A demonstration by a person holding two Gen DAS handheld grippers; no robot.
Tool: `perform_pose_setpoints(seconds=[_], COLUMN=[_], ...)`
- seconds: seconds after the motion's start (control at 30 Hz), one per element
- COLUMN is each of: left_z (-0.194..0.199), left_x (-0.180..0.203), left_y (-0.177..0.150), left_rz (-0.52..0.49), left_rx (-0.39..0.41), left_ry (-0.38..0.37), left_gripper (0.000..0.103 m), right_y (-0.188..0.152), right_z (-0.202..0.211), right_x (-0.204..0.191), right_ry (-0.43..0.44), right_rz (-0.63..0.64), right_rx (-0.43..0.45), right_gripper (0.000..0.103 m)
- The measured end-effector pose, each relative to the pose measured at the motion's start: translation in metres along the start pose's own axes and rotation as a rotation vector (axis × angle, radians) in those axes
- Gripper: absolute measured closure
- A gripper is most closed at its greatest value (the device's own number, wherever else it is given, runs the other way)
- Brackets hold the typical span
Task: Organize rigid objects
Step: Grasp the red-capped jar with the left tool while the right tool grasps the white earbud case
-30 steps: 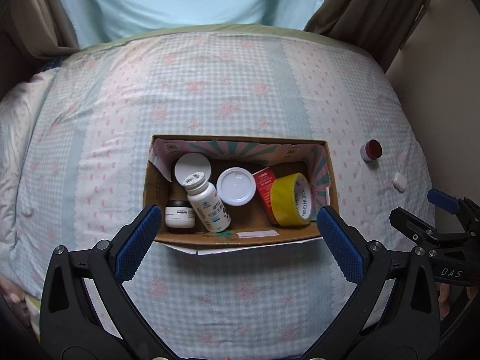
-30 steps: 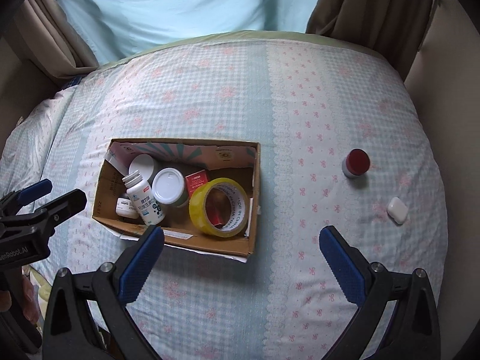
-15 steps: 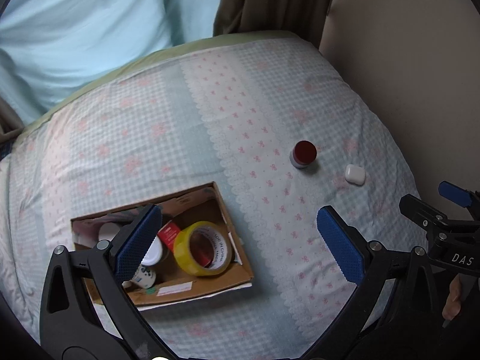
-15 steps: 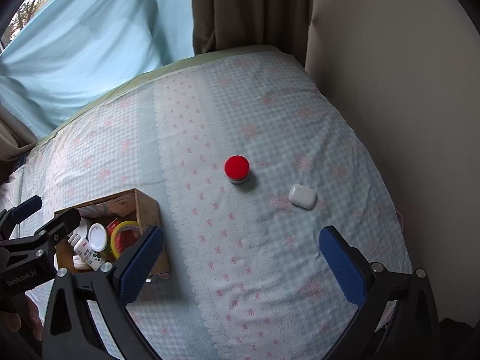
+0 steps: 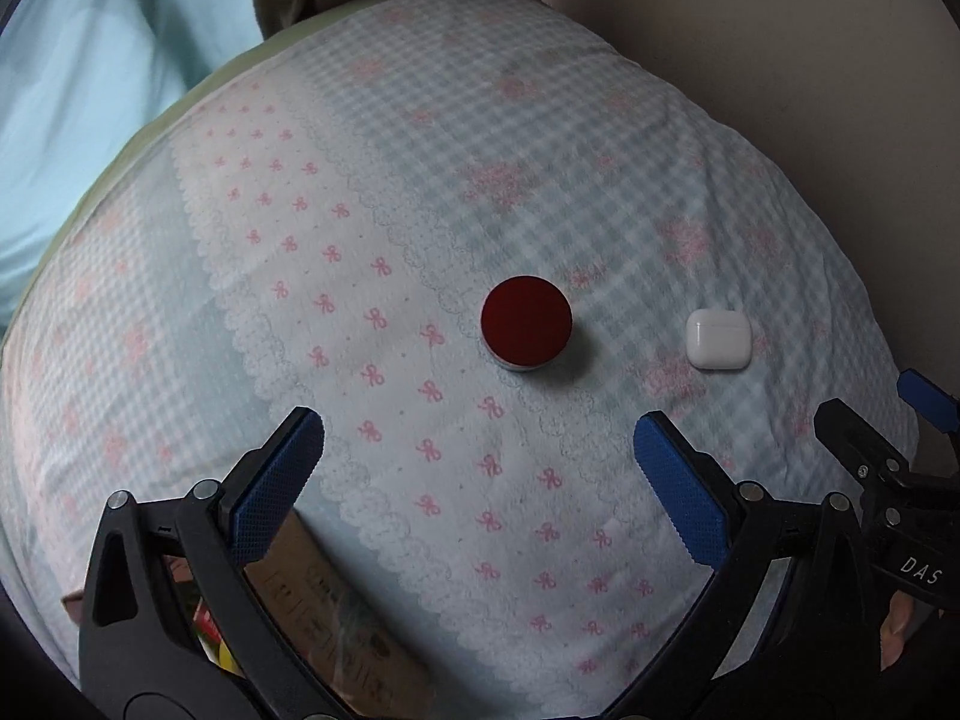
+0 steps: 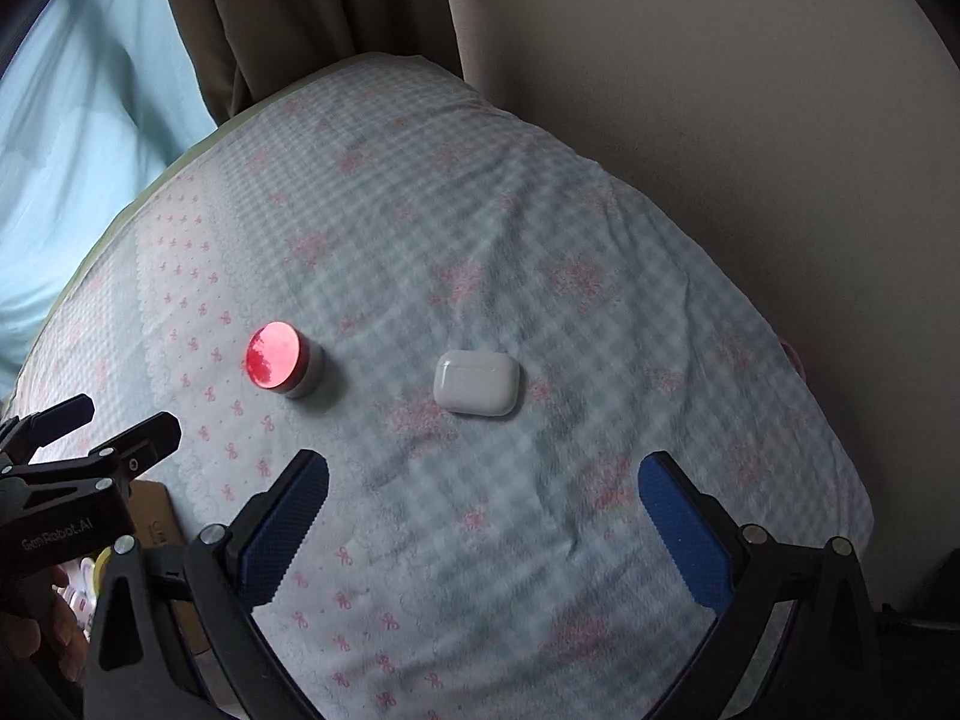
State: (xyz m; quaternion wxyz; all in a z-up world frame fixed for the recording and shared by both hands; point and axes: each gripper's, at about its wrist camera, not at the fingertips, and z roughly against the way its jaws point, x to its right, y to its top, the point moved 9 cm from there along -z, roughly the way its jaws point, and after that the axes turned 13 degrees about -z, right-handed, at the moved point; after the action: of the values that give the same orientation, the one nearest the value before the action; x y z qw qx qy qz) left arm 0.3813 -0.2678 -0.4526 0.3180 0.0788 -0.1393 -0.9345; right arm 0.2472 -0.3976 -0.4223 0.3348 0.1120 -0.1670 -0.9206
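Two loose items lie on the floral quilt: a small jar with a red lid and, just beside it toward the wall, a white earbud case. Jar sits ahead of the left gripper, case ahead of the right gripper. Both jaws gape wide, holding nothing, clear of the jar.

- "DAS" is printed in white on the black body of the right tool, seen at the edge of the left wrist view.
- "GenRobot.AI" is printed on the black body of the left tool, seen in the right wrist view.
- Print on the cardboard box cannot be read.
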Motion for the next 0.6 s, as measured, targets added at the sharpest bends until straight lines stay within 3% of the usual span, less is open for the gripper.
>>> perform_pose_setpoints(seconds=[0.2, 0.37, 0.53, 0.6], left_z=[-0.052, -0.087, -0.109, -0.112], left_x=[0.007, 0.011, 0.017, 0.019], left_y=[0.015, 0.020, 0.023, 0.027], left_rz=[-0.021, -0.036, -0.060, -0.069], left_rx=[0.033, 0.035, 0.044, 0.055], left_ry=[-0.009, -0.014, 0.004, 0.019], left_gripper=[0.001, 0.013, 0.017, 0.025], right_y=[-0.002, -0.005, -0.004, -0.003], right_z=[-0.057, -0.096, -0.124, -0.131], right_x=[-0.006, -0.010, -0.010, -0.009], right_ry=[-0.031, -0.031, -0.023, -0.019], right_rz=[0.021, 0.039, 0.030, 0.017], right_rx=[0.082, 0.095, 0.092, 0.091], right_gripper=[0.005, 0.017, 0.018, 0.026])
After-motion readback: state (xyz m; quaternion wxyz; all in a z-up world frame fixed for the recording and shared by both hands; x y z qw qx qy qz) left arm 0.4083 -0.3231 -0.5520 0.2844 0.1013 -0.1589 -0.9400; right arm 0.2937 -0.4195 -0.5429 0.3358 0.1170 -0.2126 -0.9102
